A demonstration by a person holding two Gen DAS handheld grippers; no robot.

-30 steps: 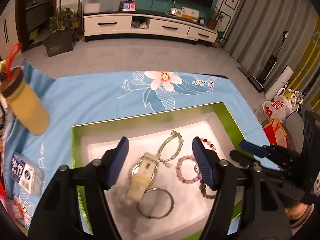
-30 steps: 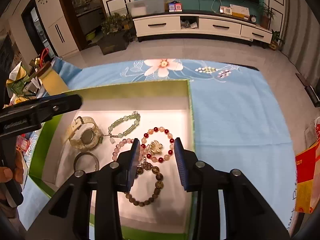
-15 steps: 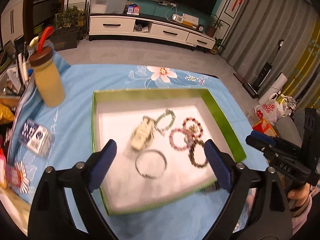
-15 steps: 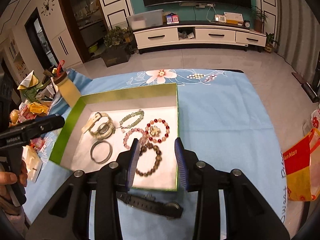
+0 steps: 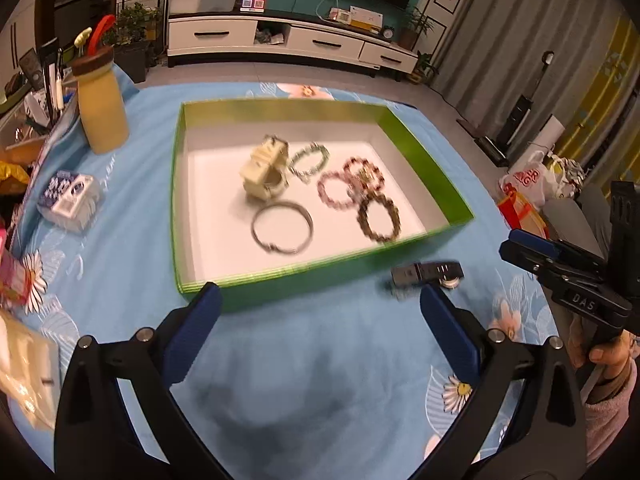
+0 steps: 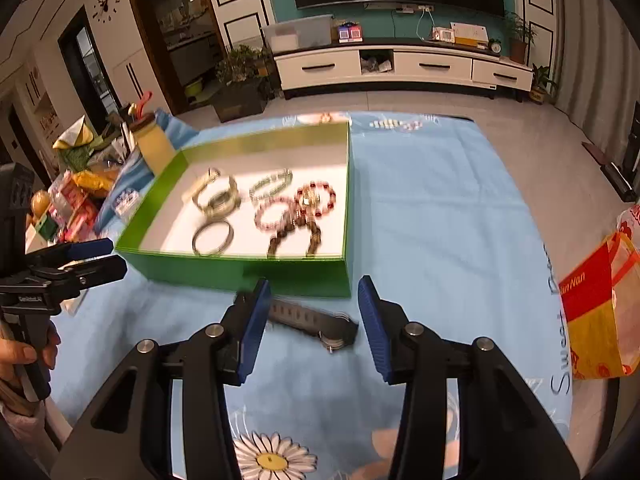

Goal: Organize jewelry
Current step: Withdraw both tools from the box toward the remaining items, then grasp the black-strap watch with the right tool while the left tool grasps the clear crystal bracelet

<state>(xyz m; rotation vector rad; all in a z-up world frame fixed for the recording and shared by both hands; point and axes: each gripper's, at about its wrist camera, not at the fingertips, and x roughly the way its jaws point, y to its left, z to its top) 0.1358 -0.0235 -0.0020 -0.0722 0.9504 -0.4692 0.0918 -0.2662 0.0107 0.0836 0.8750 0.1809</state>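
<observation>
- Blue floral cloth (image 6: 440,220) covers the table; the green box (image 6: 248,268) holding bracelets (image 6: 296,208) is set on it.
- Outside the box, touching its near wall, the black watch (image 6: 312,320) is seen.
- The left gripper (image 5: 320,324) has just been opened fully, nothing held.
- The right gripper (image 6: 312,320) has just been widened, empty, framing the watch.
- The strap could be pinched off-centre and dropped, given motion blur.
</observation>
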